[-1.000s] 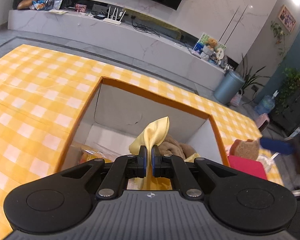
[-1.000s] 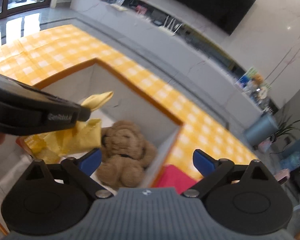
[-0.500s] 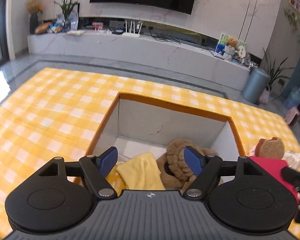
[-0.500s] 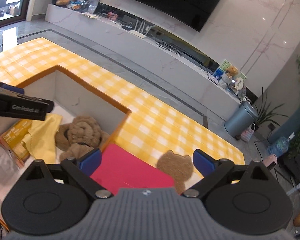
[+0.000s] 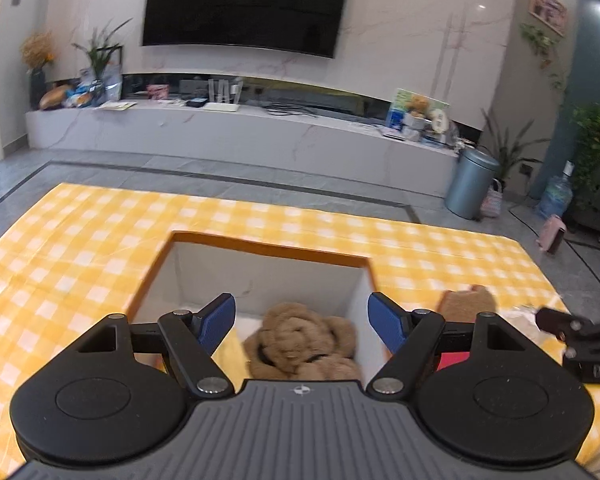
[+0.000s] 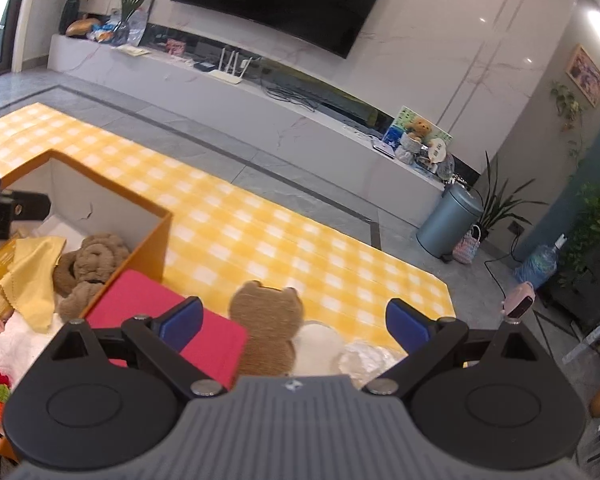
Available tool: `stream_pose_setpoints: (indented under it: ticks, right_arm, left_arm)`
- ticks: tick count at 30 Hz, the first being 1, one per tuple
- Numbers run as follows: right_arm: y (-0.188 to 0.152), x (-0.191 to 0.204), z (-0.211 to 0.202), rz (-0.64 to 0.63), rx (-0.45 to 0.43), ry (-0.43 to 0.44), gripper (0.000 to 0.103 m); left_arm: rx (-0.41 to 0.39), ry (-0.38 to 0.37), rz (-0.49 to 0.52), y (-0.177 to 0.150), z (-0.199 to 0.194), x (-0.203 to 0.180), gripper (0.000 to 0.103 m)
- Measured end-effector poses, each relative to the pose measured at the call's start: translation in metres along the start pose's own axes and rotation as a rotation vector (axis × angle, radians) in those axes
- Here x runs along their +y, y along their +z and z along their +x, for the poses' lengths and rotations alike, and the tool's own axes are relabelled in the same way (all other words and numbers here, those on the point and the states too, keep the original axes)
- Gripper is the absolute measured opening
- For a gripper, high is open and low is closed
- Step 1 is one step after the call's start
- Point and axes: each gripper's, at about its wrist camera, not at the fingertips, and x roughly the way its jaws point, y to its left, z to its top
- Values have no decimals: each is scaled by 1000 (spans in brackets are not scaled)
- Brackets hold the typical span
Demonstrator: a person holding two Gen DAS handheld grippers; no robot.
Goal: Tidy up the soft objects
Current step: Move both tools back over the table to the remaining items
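1. Left wrist view: the left tool [image 5: 301, 322] is standing wide open and empty above the orange-rimmed box [image 5: 268, 246] set in the yellow checked table [image 5: 80, 248]. A brown plush bear [image 5: 302, 342] is lying inside the box, beside a sliver of yellow cloth [image 5: 230, 356]. A second earlier these jaws were pinching that cloth; they have since let it drop.
2. Right wrist view: the right tool [image 6: 294, 324] is also gaping empty, as before. Only here are the bear-shaped brown pad [image 6: 266, 320], pink sheet [image 6: 156, 312] and the whole yellow cloth [image 6: 34, 280] showing clearly.
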Motion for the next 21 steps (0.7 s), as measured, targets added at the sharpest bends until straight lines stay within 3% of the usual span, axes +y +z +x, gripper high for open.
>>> stream_pose_setpoints:
  ticks: [6, 12, 17, 21]
  right_arm:
    - [-14, -49, -1, 76, -30, -49, 96]
    - [-52, -123, 20, 349, -6, -152, 96]
    - [-101, -160, 60, 489, 65, -103, 96]
    - [-126, -170, 89, 533, 118, -13, 96]
  left_arm:
    - [-7, -60, 61, -7, -8, -29, 89]
    - [-31, -85, 201, -12, -11, -76, 89]
    - [36, -197, 200, -8, 5, -115, 89]
    - [70, -193, 266, 0, 32, -149, 89]
